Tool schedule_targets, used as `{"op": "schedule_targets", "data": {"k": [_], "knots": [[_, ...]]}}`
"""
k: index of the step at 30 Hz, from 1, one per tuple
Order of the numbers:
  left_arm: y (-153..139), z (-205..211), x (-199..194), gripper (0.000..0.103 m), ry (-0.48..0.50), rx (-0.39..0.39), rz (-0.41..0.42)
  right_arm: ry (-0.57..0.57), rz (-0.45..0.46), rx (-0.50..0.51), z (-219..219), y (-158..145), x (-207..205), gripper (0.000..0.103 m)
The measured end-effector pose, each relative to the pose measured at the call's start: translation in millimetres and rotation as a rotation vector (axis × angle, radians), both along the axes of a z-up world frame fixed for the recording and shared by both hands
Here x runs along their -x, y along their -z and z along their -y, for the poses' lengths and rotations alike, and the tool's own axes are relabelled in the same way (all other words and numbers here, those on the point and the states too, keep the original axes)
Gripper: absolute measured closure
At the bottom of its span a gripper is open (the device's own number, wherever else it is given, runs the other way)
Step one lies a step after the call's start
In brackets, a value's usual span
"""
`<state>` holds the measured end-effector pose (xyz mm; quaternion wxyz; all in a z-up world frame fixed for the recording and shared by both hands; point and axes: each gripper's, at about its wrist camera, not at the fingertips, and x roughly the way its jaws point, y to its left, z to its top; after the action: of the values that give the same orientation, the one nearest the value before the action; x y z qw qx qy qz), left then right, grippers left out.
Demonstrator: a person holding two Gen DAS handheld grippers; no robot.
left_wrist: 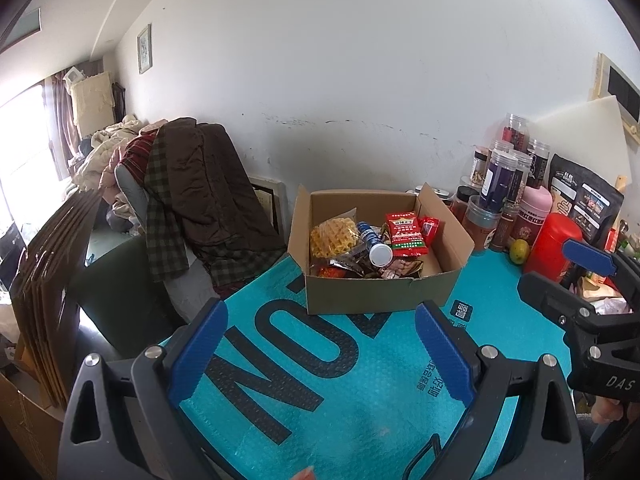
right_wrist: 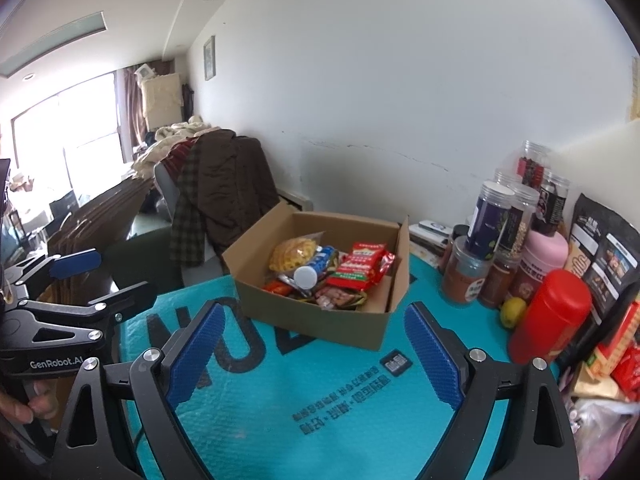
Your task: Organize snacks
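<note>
Snacks (left_wrist: 362, 246) sit piled in the open cardboard box (left_wrist: 376, 292) on the teal-covered desk (left_wrist: 320, 380). Both the left gripper (left_wrist: 320, 348) and right gripper (right_wrist: 316, 348) hang back, jaws spread, empty. Next, I'd guess, comes reaching into the box for one packet.

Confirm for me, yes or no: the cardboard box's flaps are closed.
No. The cardboard box stands open on the teal mat, with snack packets visible inside.
</note>
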<state>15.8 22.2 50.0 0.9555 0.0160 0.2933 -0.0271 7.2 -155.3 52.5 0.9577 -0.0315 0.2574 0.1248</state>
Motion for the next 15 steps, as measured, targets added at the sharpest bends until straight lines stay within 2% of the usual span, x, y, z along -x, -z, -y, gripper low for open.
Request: {"op": "schedule_targets", "data": {"k": [15], "knots": [[4.9,-6.0,-2.6,0.007,-0.034,-0.009,-0.023,-0.009,-0.016,0.009,-3.2,3.6,-4.7,0.01]]}}
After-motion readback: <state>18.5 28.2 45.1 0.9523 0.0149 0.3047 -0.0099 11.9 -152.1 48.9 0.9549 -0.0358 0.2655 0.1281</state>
